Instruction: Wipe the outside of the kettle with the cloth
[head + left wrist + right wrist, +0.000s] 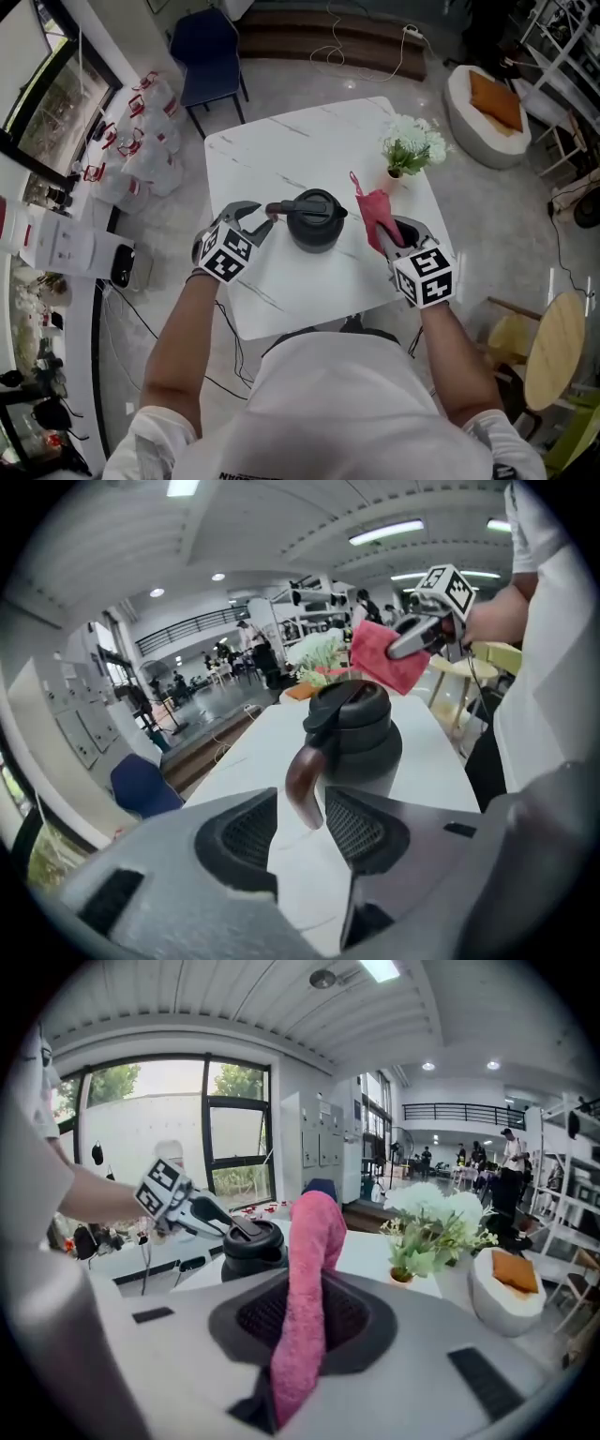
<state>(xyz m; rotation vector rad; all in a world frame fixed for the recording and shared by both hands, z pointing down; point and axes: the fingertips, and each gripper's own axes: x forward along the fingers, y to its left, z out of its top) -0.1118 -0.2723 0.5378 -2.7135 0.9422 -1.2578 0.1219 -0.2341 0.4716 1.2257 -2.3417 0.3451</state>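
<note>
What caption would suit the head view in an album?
Left tongs open at the handle of the black kettle, right tongs clamping a pink cloth beside it.

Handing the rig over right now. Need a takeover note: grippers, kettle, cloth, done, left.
Kettle: upright, mid table.
Left gripper: open, jaws either side of the kettle handle, not clamped.
Right gripper: shut on the pink cloth, held right of the kettle, apart from it.
Done: cloth in hand. Whether any wiping happened, can't tell.
Left: probably grip the handle, then wipe the outside.
</note>
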